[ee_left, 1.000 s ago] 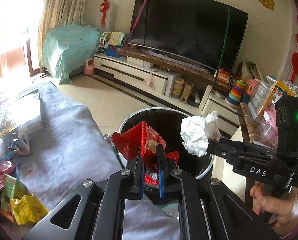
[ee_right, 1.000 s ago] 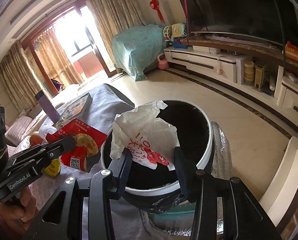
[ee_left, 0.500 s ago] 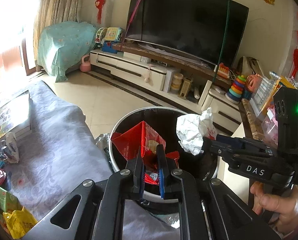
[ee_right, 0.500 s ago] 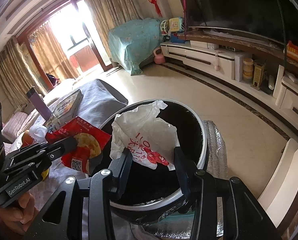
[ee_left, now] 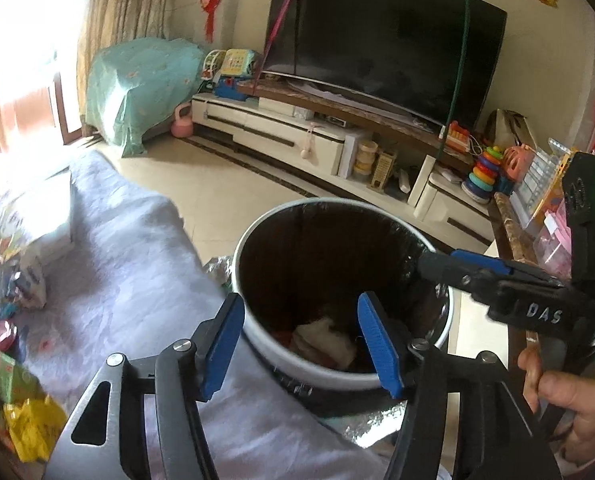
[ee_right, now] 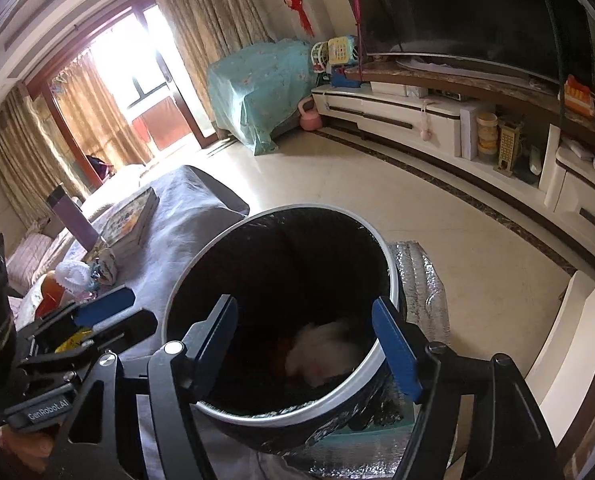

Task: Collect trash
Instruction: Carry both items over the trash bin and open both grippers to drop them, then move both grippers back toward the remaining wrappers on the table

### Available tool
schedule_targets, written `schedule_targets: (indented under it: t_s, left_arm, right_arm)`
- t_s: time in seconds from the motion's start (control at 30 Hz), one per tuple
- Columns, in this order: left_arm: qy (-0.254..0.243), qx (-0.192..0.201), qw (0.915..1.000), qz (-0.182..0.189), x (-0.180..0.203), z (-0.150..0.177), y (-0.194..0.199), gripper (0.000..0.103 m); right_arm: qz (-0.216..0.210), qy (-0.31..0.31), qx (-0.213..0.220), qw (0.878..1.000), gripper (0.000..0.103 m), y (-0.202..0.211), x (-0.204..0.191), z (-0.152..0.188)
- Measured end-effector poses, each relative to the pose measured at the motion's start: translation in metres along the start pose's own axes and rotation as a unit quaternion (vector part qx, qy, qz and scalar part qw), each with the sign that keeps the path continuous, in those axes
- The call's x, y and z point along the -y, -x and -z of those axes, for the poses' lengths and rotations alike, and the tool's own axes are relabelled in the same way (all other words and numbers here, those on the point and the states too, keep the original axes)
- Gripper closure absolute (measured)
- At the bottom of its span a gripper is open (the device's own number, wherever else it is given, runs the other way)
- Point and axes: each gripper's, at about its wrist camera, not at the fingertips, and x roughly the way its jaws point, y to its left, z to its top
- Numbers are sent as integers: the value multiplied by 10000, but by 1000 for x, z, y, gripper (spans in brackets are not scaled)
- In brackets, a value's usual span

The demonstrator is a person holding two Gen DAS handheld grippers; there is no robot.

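Both grippers, left gripper (ee_left: 301, 340) and right gripper (ee_right: 305, 344), opening empty above upright bin (ee_left: 257, 332); white paper (ee_right: 325, 350) lies inside.

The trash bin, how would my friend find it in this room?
Start at the big black TV and come across the shiny floor to the table with the grey cloth. The trash bin stands by its corner: round, white-rimmed, black-lined, with crumpled white paper inside.

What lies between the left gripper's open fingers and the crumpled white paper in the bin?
Only air and dark bin interior; left gripper, jaws opening, holds nothing above the paper, per the left wrist view.
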Motion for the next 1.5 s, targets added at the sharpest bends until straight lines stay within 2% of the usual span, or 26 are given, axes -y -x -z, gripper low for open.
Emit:
schedule_targets:
  t_s: [0.1,0.27,0.43,0.63,1.1,1.5]
  left_arm:
    - [135,-24,9999,-11,-4,11,10,39]
    - [363,-47,9993,-52,-12,33,33,38]
    - [524,-10,9985,-158,-22,59,64,36]
    - [793,-17,9963,-335,-39,90,98,36]
    - [1359,30,9872,-832,-77,145,172,36]
    - [1737,78,9792,-1045,-103,160,206,36]
  right_arm:
    - [-53,-32,73,10000,28,8,-5,5]
    - [-184,-54,181,9997,15,19,-22,18]
    - [-339,-59,244,9991,11,29,-43,34]
    - [-563,-40,257,9981,10,34,-70,55]
    - [-963,243,-67,9950,10,19,-127,90]
    - [-1233,477,-306,9907,10,2,-166,109]
